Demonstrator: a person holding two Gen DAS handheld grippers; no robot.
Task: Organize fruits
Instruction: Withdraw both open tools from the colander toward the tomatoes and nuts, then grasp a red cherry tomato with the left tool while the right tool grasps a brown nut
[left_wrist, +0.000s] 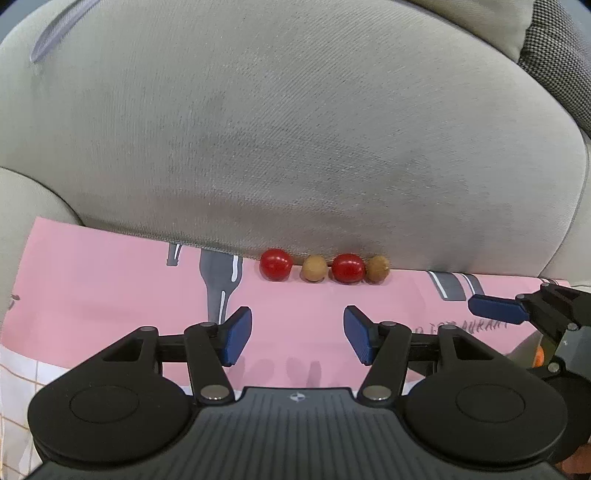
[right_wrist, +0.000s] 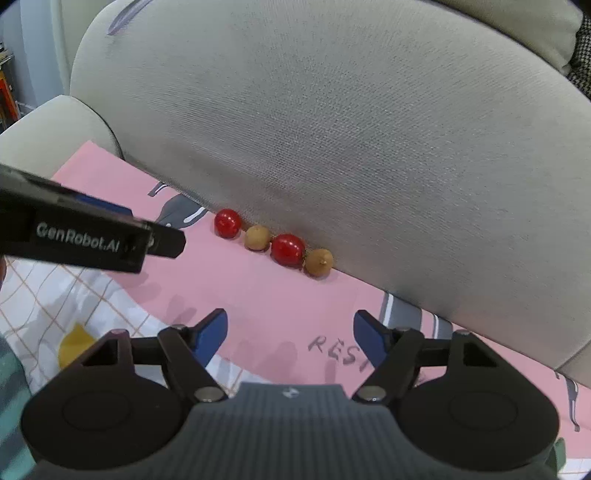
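Note:
Several small fruits lie in a row on a pink cloth (left_wrist: 110, 280) against a grey cushion: a red tomato (left_wrist: 275, 264), a tan round fruit (left_wrist: 314, 268), a second red tomato (left_wrist: 347, 268) and a second tan fruit (left_wrist: 377, 268). The right wrist view shows the same row: red tomato (right_wrist: 228, 223), tan fruit (right_wrist: 257, 237), red tomato (right_wrist: 288, 249), tan fruit (right_wrist: 318, 262). My left gripper (left_wrist: 297, 334) stands open in front of the row with nothing between its blue pads. My right gripper (right_wrist: 290, 338) is open too, empty, short of the fruits.
The big grey cushion (left_wrist: 295, 129) rises right behind the fruits. A white checked cloth (right_wrist: 55, 299) lies at the left under the pink cloth (right_wrist: 258, 306). The left gripper's black body (right_wrist: 88, 236) crosses the right wrist view; a right fingertip (left_wrist: 495, 310) shows at the left view's edge.

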